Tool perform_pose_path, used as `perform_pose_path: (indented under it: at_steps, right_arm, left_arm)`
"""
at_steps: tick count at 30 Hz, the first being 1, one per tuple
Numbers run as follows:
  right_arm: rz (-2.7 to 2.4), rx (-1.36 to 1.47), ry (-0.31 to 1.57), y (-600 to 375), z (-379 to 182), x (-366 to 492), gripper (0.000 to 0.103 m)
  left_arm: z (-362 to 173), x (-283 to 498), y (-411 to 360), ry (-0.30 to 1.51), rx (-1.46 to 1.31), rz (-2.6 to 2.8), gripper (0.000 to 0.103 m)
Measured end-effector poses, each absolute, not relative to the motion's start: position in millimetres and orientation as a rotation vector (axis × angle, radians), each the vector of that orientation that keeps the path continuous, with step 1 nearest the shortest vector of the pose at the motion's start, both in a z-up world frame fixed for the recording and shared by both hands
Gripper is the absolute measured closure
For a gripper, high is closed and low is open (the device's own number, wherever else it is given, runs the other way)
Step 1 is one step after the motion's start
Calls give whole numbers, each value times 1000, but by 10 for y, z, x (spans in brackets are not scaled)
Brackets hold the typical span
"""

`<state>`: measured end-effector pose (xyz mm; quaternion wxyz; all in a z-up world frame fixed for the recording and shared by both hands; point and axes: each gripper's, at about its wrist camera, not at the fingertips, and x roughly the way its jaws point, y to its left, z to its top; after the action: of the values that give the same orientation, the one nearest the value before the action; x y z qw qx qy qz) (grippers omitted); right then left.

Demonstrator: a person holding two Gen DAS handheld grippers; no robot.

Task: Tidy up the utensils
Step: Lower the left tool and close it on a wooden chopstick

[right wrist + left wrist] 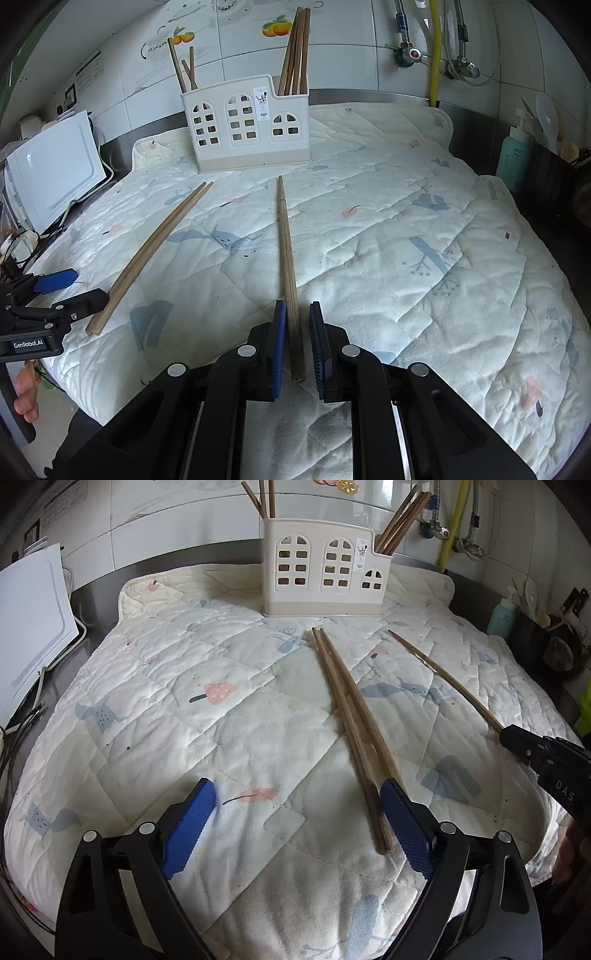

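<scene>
"GenRobot.AI" is printed on the left gripper (55,291), "DAS" on the right gripper (297,314). The cream utensil holder (325,572) stands at the quilted mat's (184,709) far edge. 2 chopsticks (347,716) lie in front of it, tips towards it, beside the left gripper's wide-open, empty jaws. The right gripper's jaws are nearly closed around a single chopstick (286,240) that also points at the holder.

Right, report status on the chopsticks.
Left gripper open beside chopstick pair. Right gripper shut on single chopstick. Holder path clear.
</scene>
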<state>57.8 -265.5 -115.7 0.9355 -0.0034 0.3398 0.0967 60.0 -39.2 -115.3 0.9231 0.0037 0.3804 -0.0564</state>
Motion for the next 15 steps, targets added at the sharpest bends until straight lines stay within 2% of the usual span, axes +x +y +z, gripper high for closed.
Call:
perform_pose_path:
  at_steps: [4,6,11,15]
  right_arm:
    - [199,-4,694,-2650,-1159,564,90]
    - [199,-4,694,-2657,-1160,569,90]
    - [198,-3,694,-2656,-1160,567,90]
    - [201,1,694,-2659,-1158,562,90]
  left_arm:
    - [-1122,573,-436,751,47,-82,28]
    - [-1105,563,-438,734,67,-53,29]
    - [-1083,572,-423,738,31,-79,46]
    - [-1124,610,-484,745,29,-113,54]
